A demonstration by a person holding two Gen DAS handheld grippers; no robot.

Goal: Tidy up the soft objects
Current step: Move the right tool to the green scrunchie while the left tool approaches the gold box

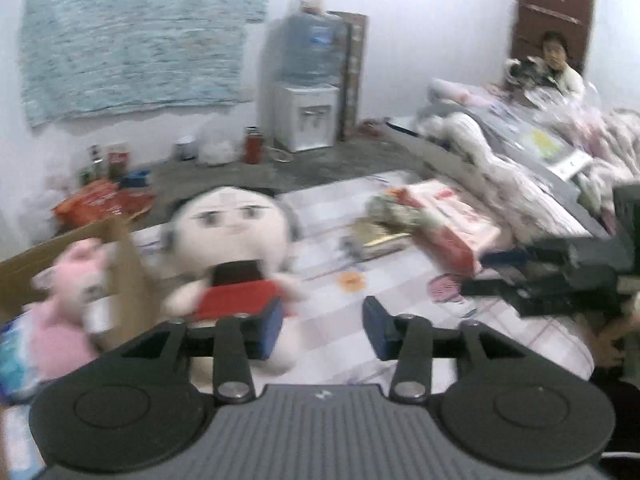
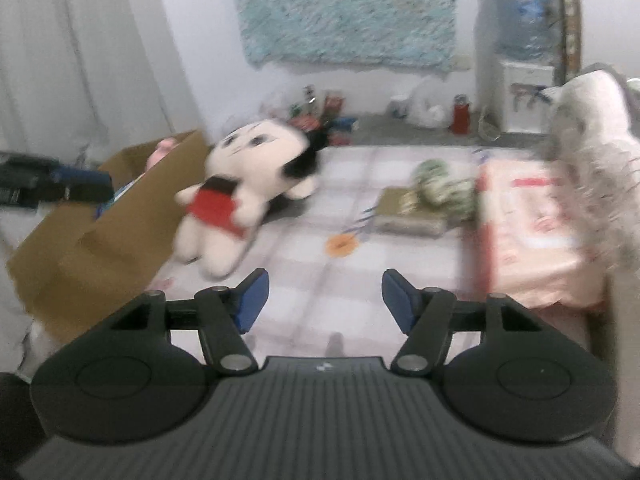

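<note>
The mouse plush (image 2: 240,192), white-faced with a red body and black ears, leans against the outer wall of the cardboard box (image 2: 120,216) on the checked bedsheet (image 2: 320,280); it is outside the box, not in it. A pink plush (image 1: 66,304) already sits inside.

Both claws are empty. The left claw (image 1: 324,326) stands partly open, with its left pad overlapping the mouse plush in the picture; contact cannot be judged. The right claw (image 2: 324,300) stands open wider, above bare sheet, well apart from any toy.

Risks, as judgement:
- The mouse plush rests on a slant and may slide or topple if the box wall is nudged.
- Both views are blurred, so a close made now may miss or pinch only a limb.
- The two claws may collide near the box.

The left view alone shows the pink plush's body and a person by the door. The right view alone shows the plush's lean and the box's full outer side.
</note>
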